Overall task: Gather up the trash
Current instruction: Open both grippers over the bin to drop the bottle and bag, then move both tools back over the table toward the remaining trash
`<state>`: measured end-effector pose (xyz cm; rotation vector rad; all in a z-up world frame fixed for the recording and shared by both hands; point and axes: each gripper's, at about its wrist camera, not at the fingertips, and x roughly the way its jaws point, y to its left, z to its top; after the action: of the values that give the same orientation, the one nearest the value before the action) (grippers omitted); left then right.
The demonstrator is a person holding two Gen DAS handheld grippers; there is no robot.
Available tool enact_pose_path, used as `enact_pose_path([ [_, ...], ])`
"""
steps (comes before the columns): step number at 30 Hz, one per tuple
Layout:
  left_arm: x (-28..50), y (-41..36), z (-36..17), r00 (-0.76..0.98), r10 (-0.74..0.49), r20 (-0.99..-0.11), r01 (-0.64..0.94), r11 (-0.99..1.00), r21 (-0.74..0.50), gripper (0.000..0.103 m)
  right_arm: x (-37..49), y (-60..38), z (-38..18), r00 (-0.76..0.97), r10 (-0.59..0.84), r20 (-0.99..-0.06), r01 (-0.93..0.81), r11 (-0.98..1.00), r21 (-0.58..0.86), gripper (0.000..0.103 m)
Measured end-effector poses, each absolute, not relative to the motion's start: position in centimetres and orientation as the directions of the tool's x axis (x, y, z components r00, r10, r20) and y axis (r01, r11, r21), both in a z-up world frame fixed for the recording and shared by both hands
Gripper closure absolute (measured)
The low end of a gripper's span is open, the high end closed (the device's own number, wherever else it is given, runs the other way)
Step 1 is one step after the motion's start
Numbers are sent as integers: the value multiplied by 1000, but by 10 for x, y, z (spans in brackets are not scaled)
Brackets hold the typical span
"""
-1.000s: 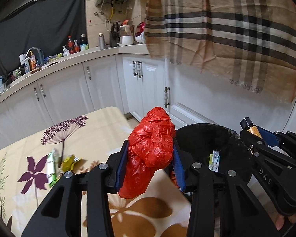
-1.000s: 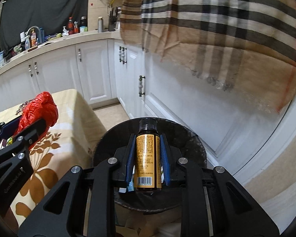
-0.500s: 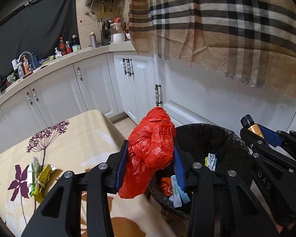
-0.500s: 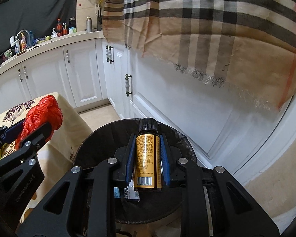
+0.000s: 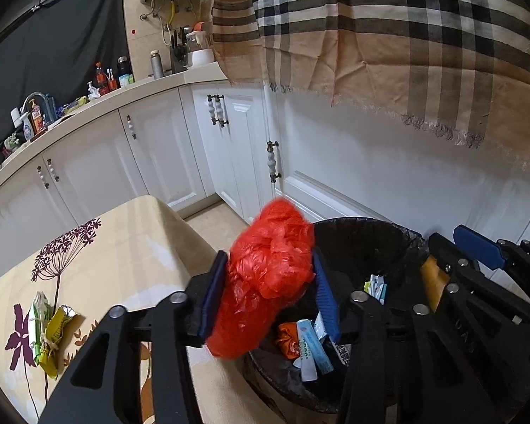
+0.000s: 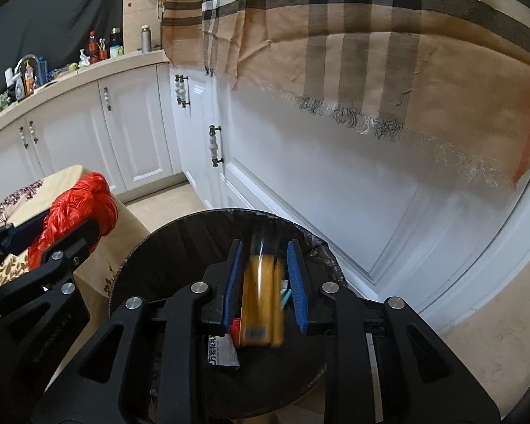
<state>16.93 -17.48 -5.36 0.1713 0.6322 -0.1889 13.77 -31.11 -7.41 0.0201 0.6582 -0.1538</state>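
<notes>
My left gripper (image 5: pixel 268 289) has opened its jaws and the crumpled red plastic bag (image 5: pixel 265 282) sits loosely between them, over the near rim of the black trash bin (image 5: pixel 364 236). The bag also shows in the right wrist view (image 6: pixel 77 212). My right gripper (image 6: pixel 265 275) is open above the bin (image 6: pixel 180 247). The orange-labelled brown bottle (image 6: pixel 261 304) is blurred between the blue pads and no longer gripped. It also shows in the left wrist view (image 5: pixel 433 282). Several wrappers (image 5: pixel 311 346) lie inside the bin.
The table with a flowered cloth (image 5: pixel 123 247) stands left of the bin, with a green and a yellow wrapper (image 5: pixel 49 328) on it. White cabinets (image 5: pixel 229 148) and a hanging plaid cloth (image 5: pixel 406 35) are behind the bin.
Both grippers moved further over the bin and opened. The bottle is slipping down between the right pads. The red bag has loosened in the left jaws.
</notes>
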Motion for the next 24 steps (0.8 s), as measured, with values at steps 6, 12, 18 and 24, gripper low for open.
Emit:
enact_pose_path([
  [6, 172, -176, -53, 789, -128, -601, 232, 968, 98, 44, 138, -312, -71, 785, -142, -603, 158, 987, -26, 71],
  [12, 173, -177, -53, 786, -132, -604, 234, 968, 94, 39, 136, -311, -66, 788, -150, -597, 162, 986, -34, 71],
  [18, 170, -173, -49, 790, -132, -599, 231, 969, 91, 35, 132, -307, -63, 789, -149, -596, 161, 986, -33, 71],
  [24, 160, -149, -35, 805, -119, -581, 201, 977, 77, 31, 130, -294, -57, 795, -119, -594, 133, 991, -21, 71],
])
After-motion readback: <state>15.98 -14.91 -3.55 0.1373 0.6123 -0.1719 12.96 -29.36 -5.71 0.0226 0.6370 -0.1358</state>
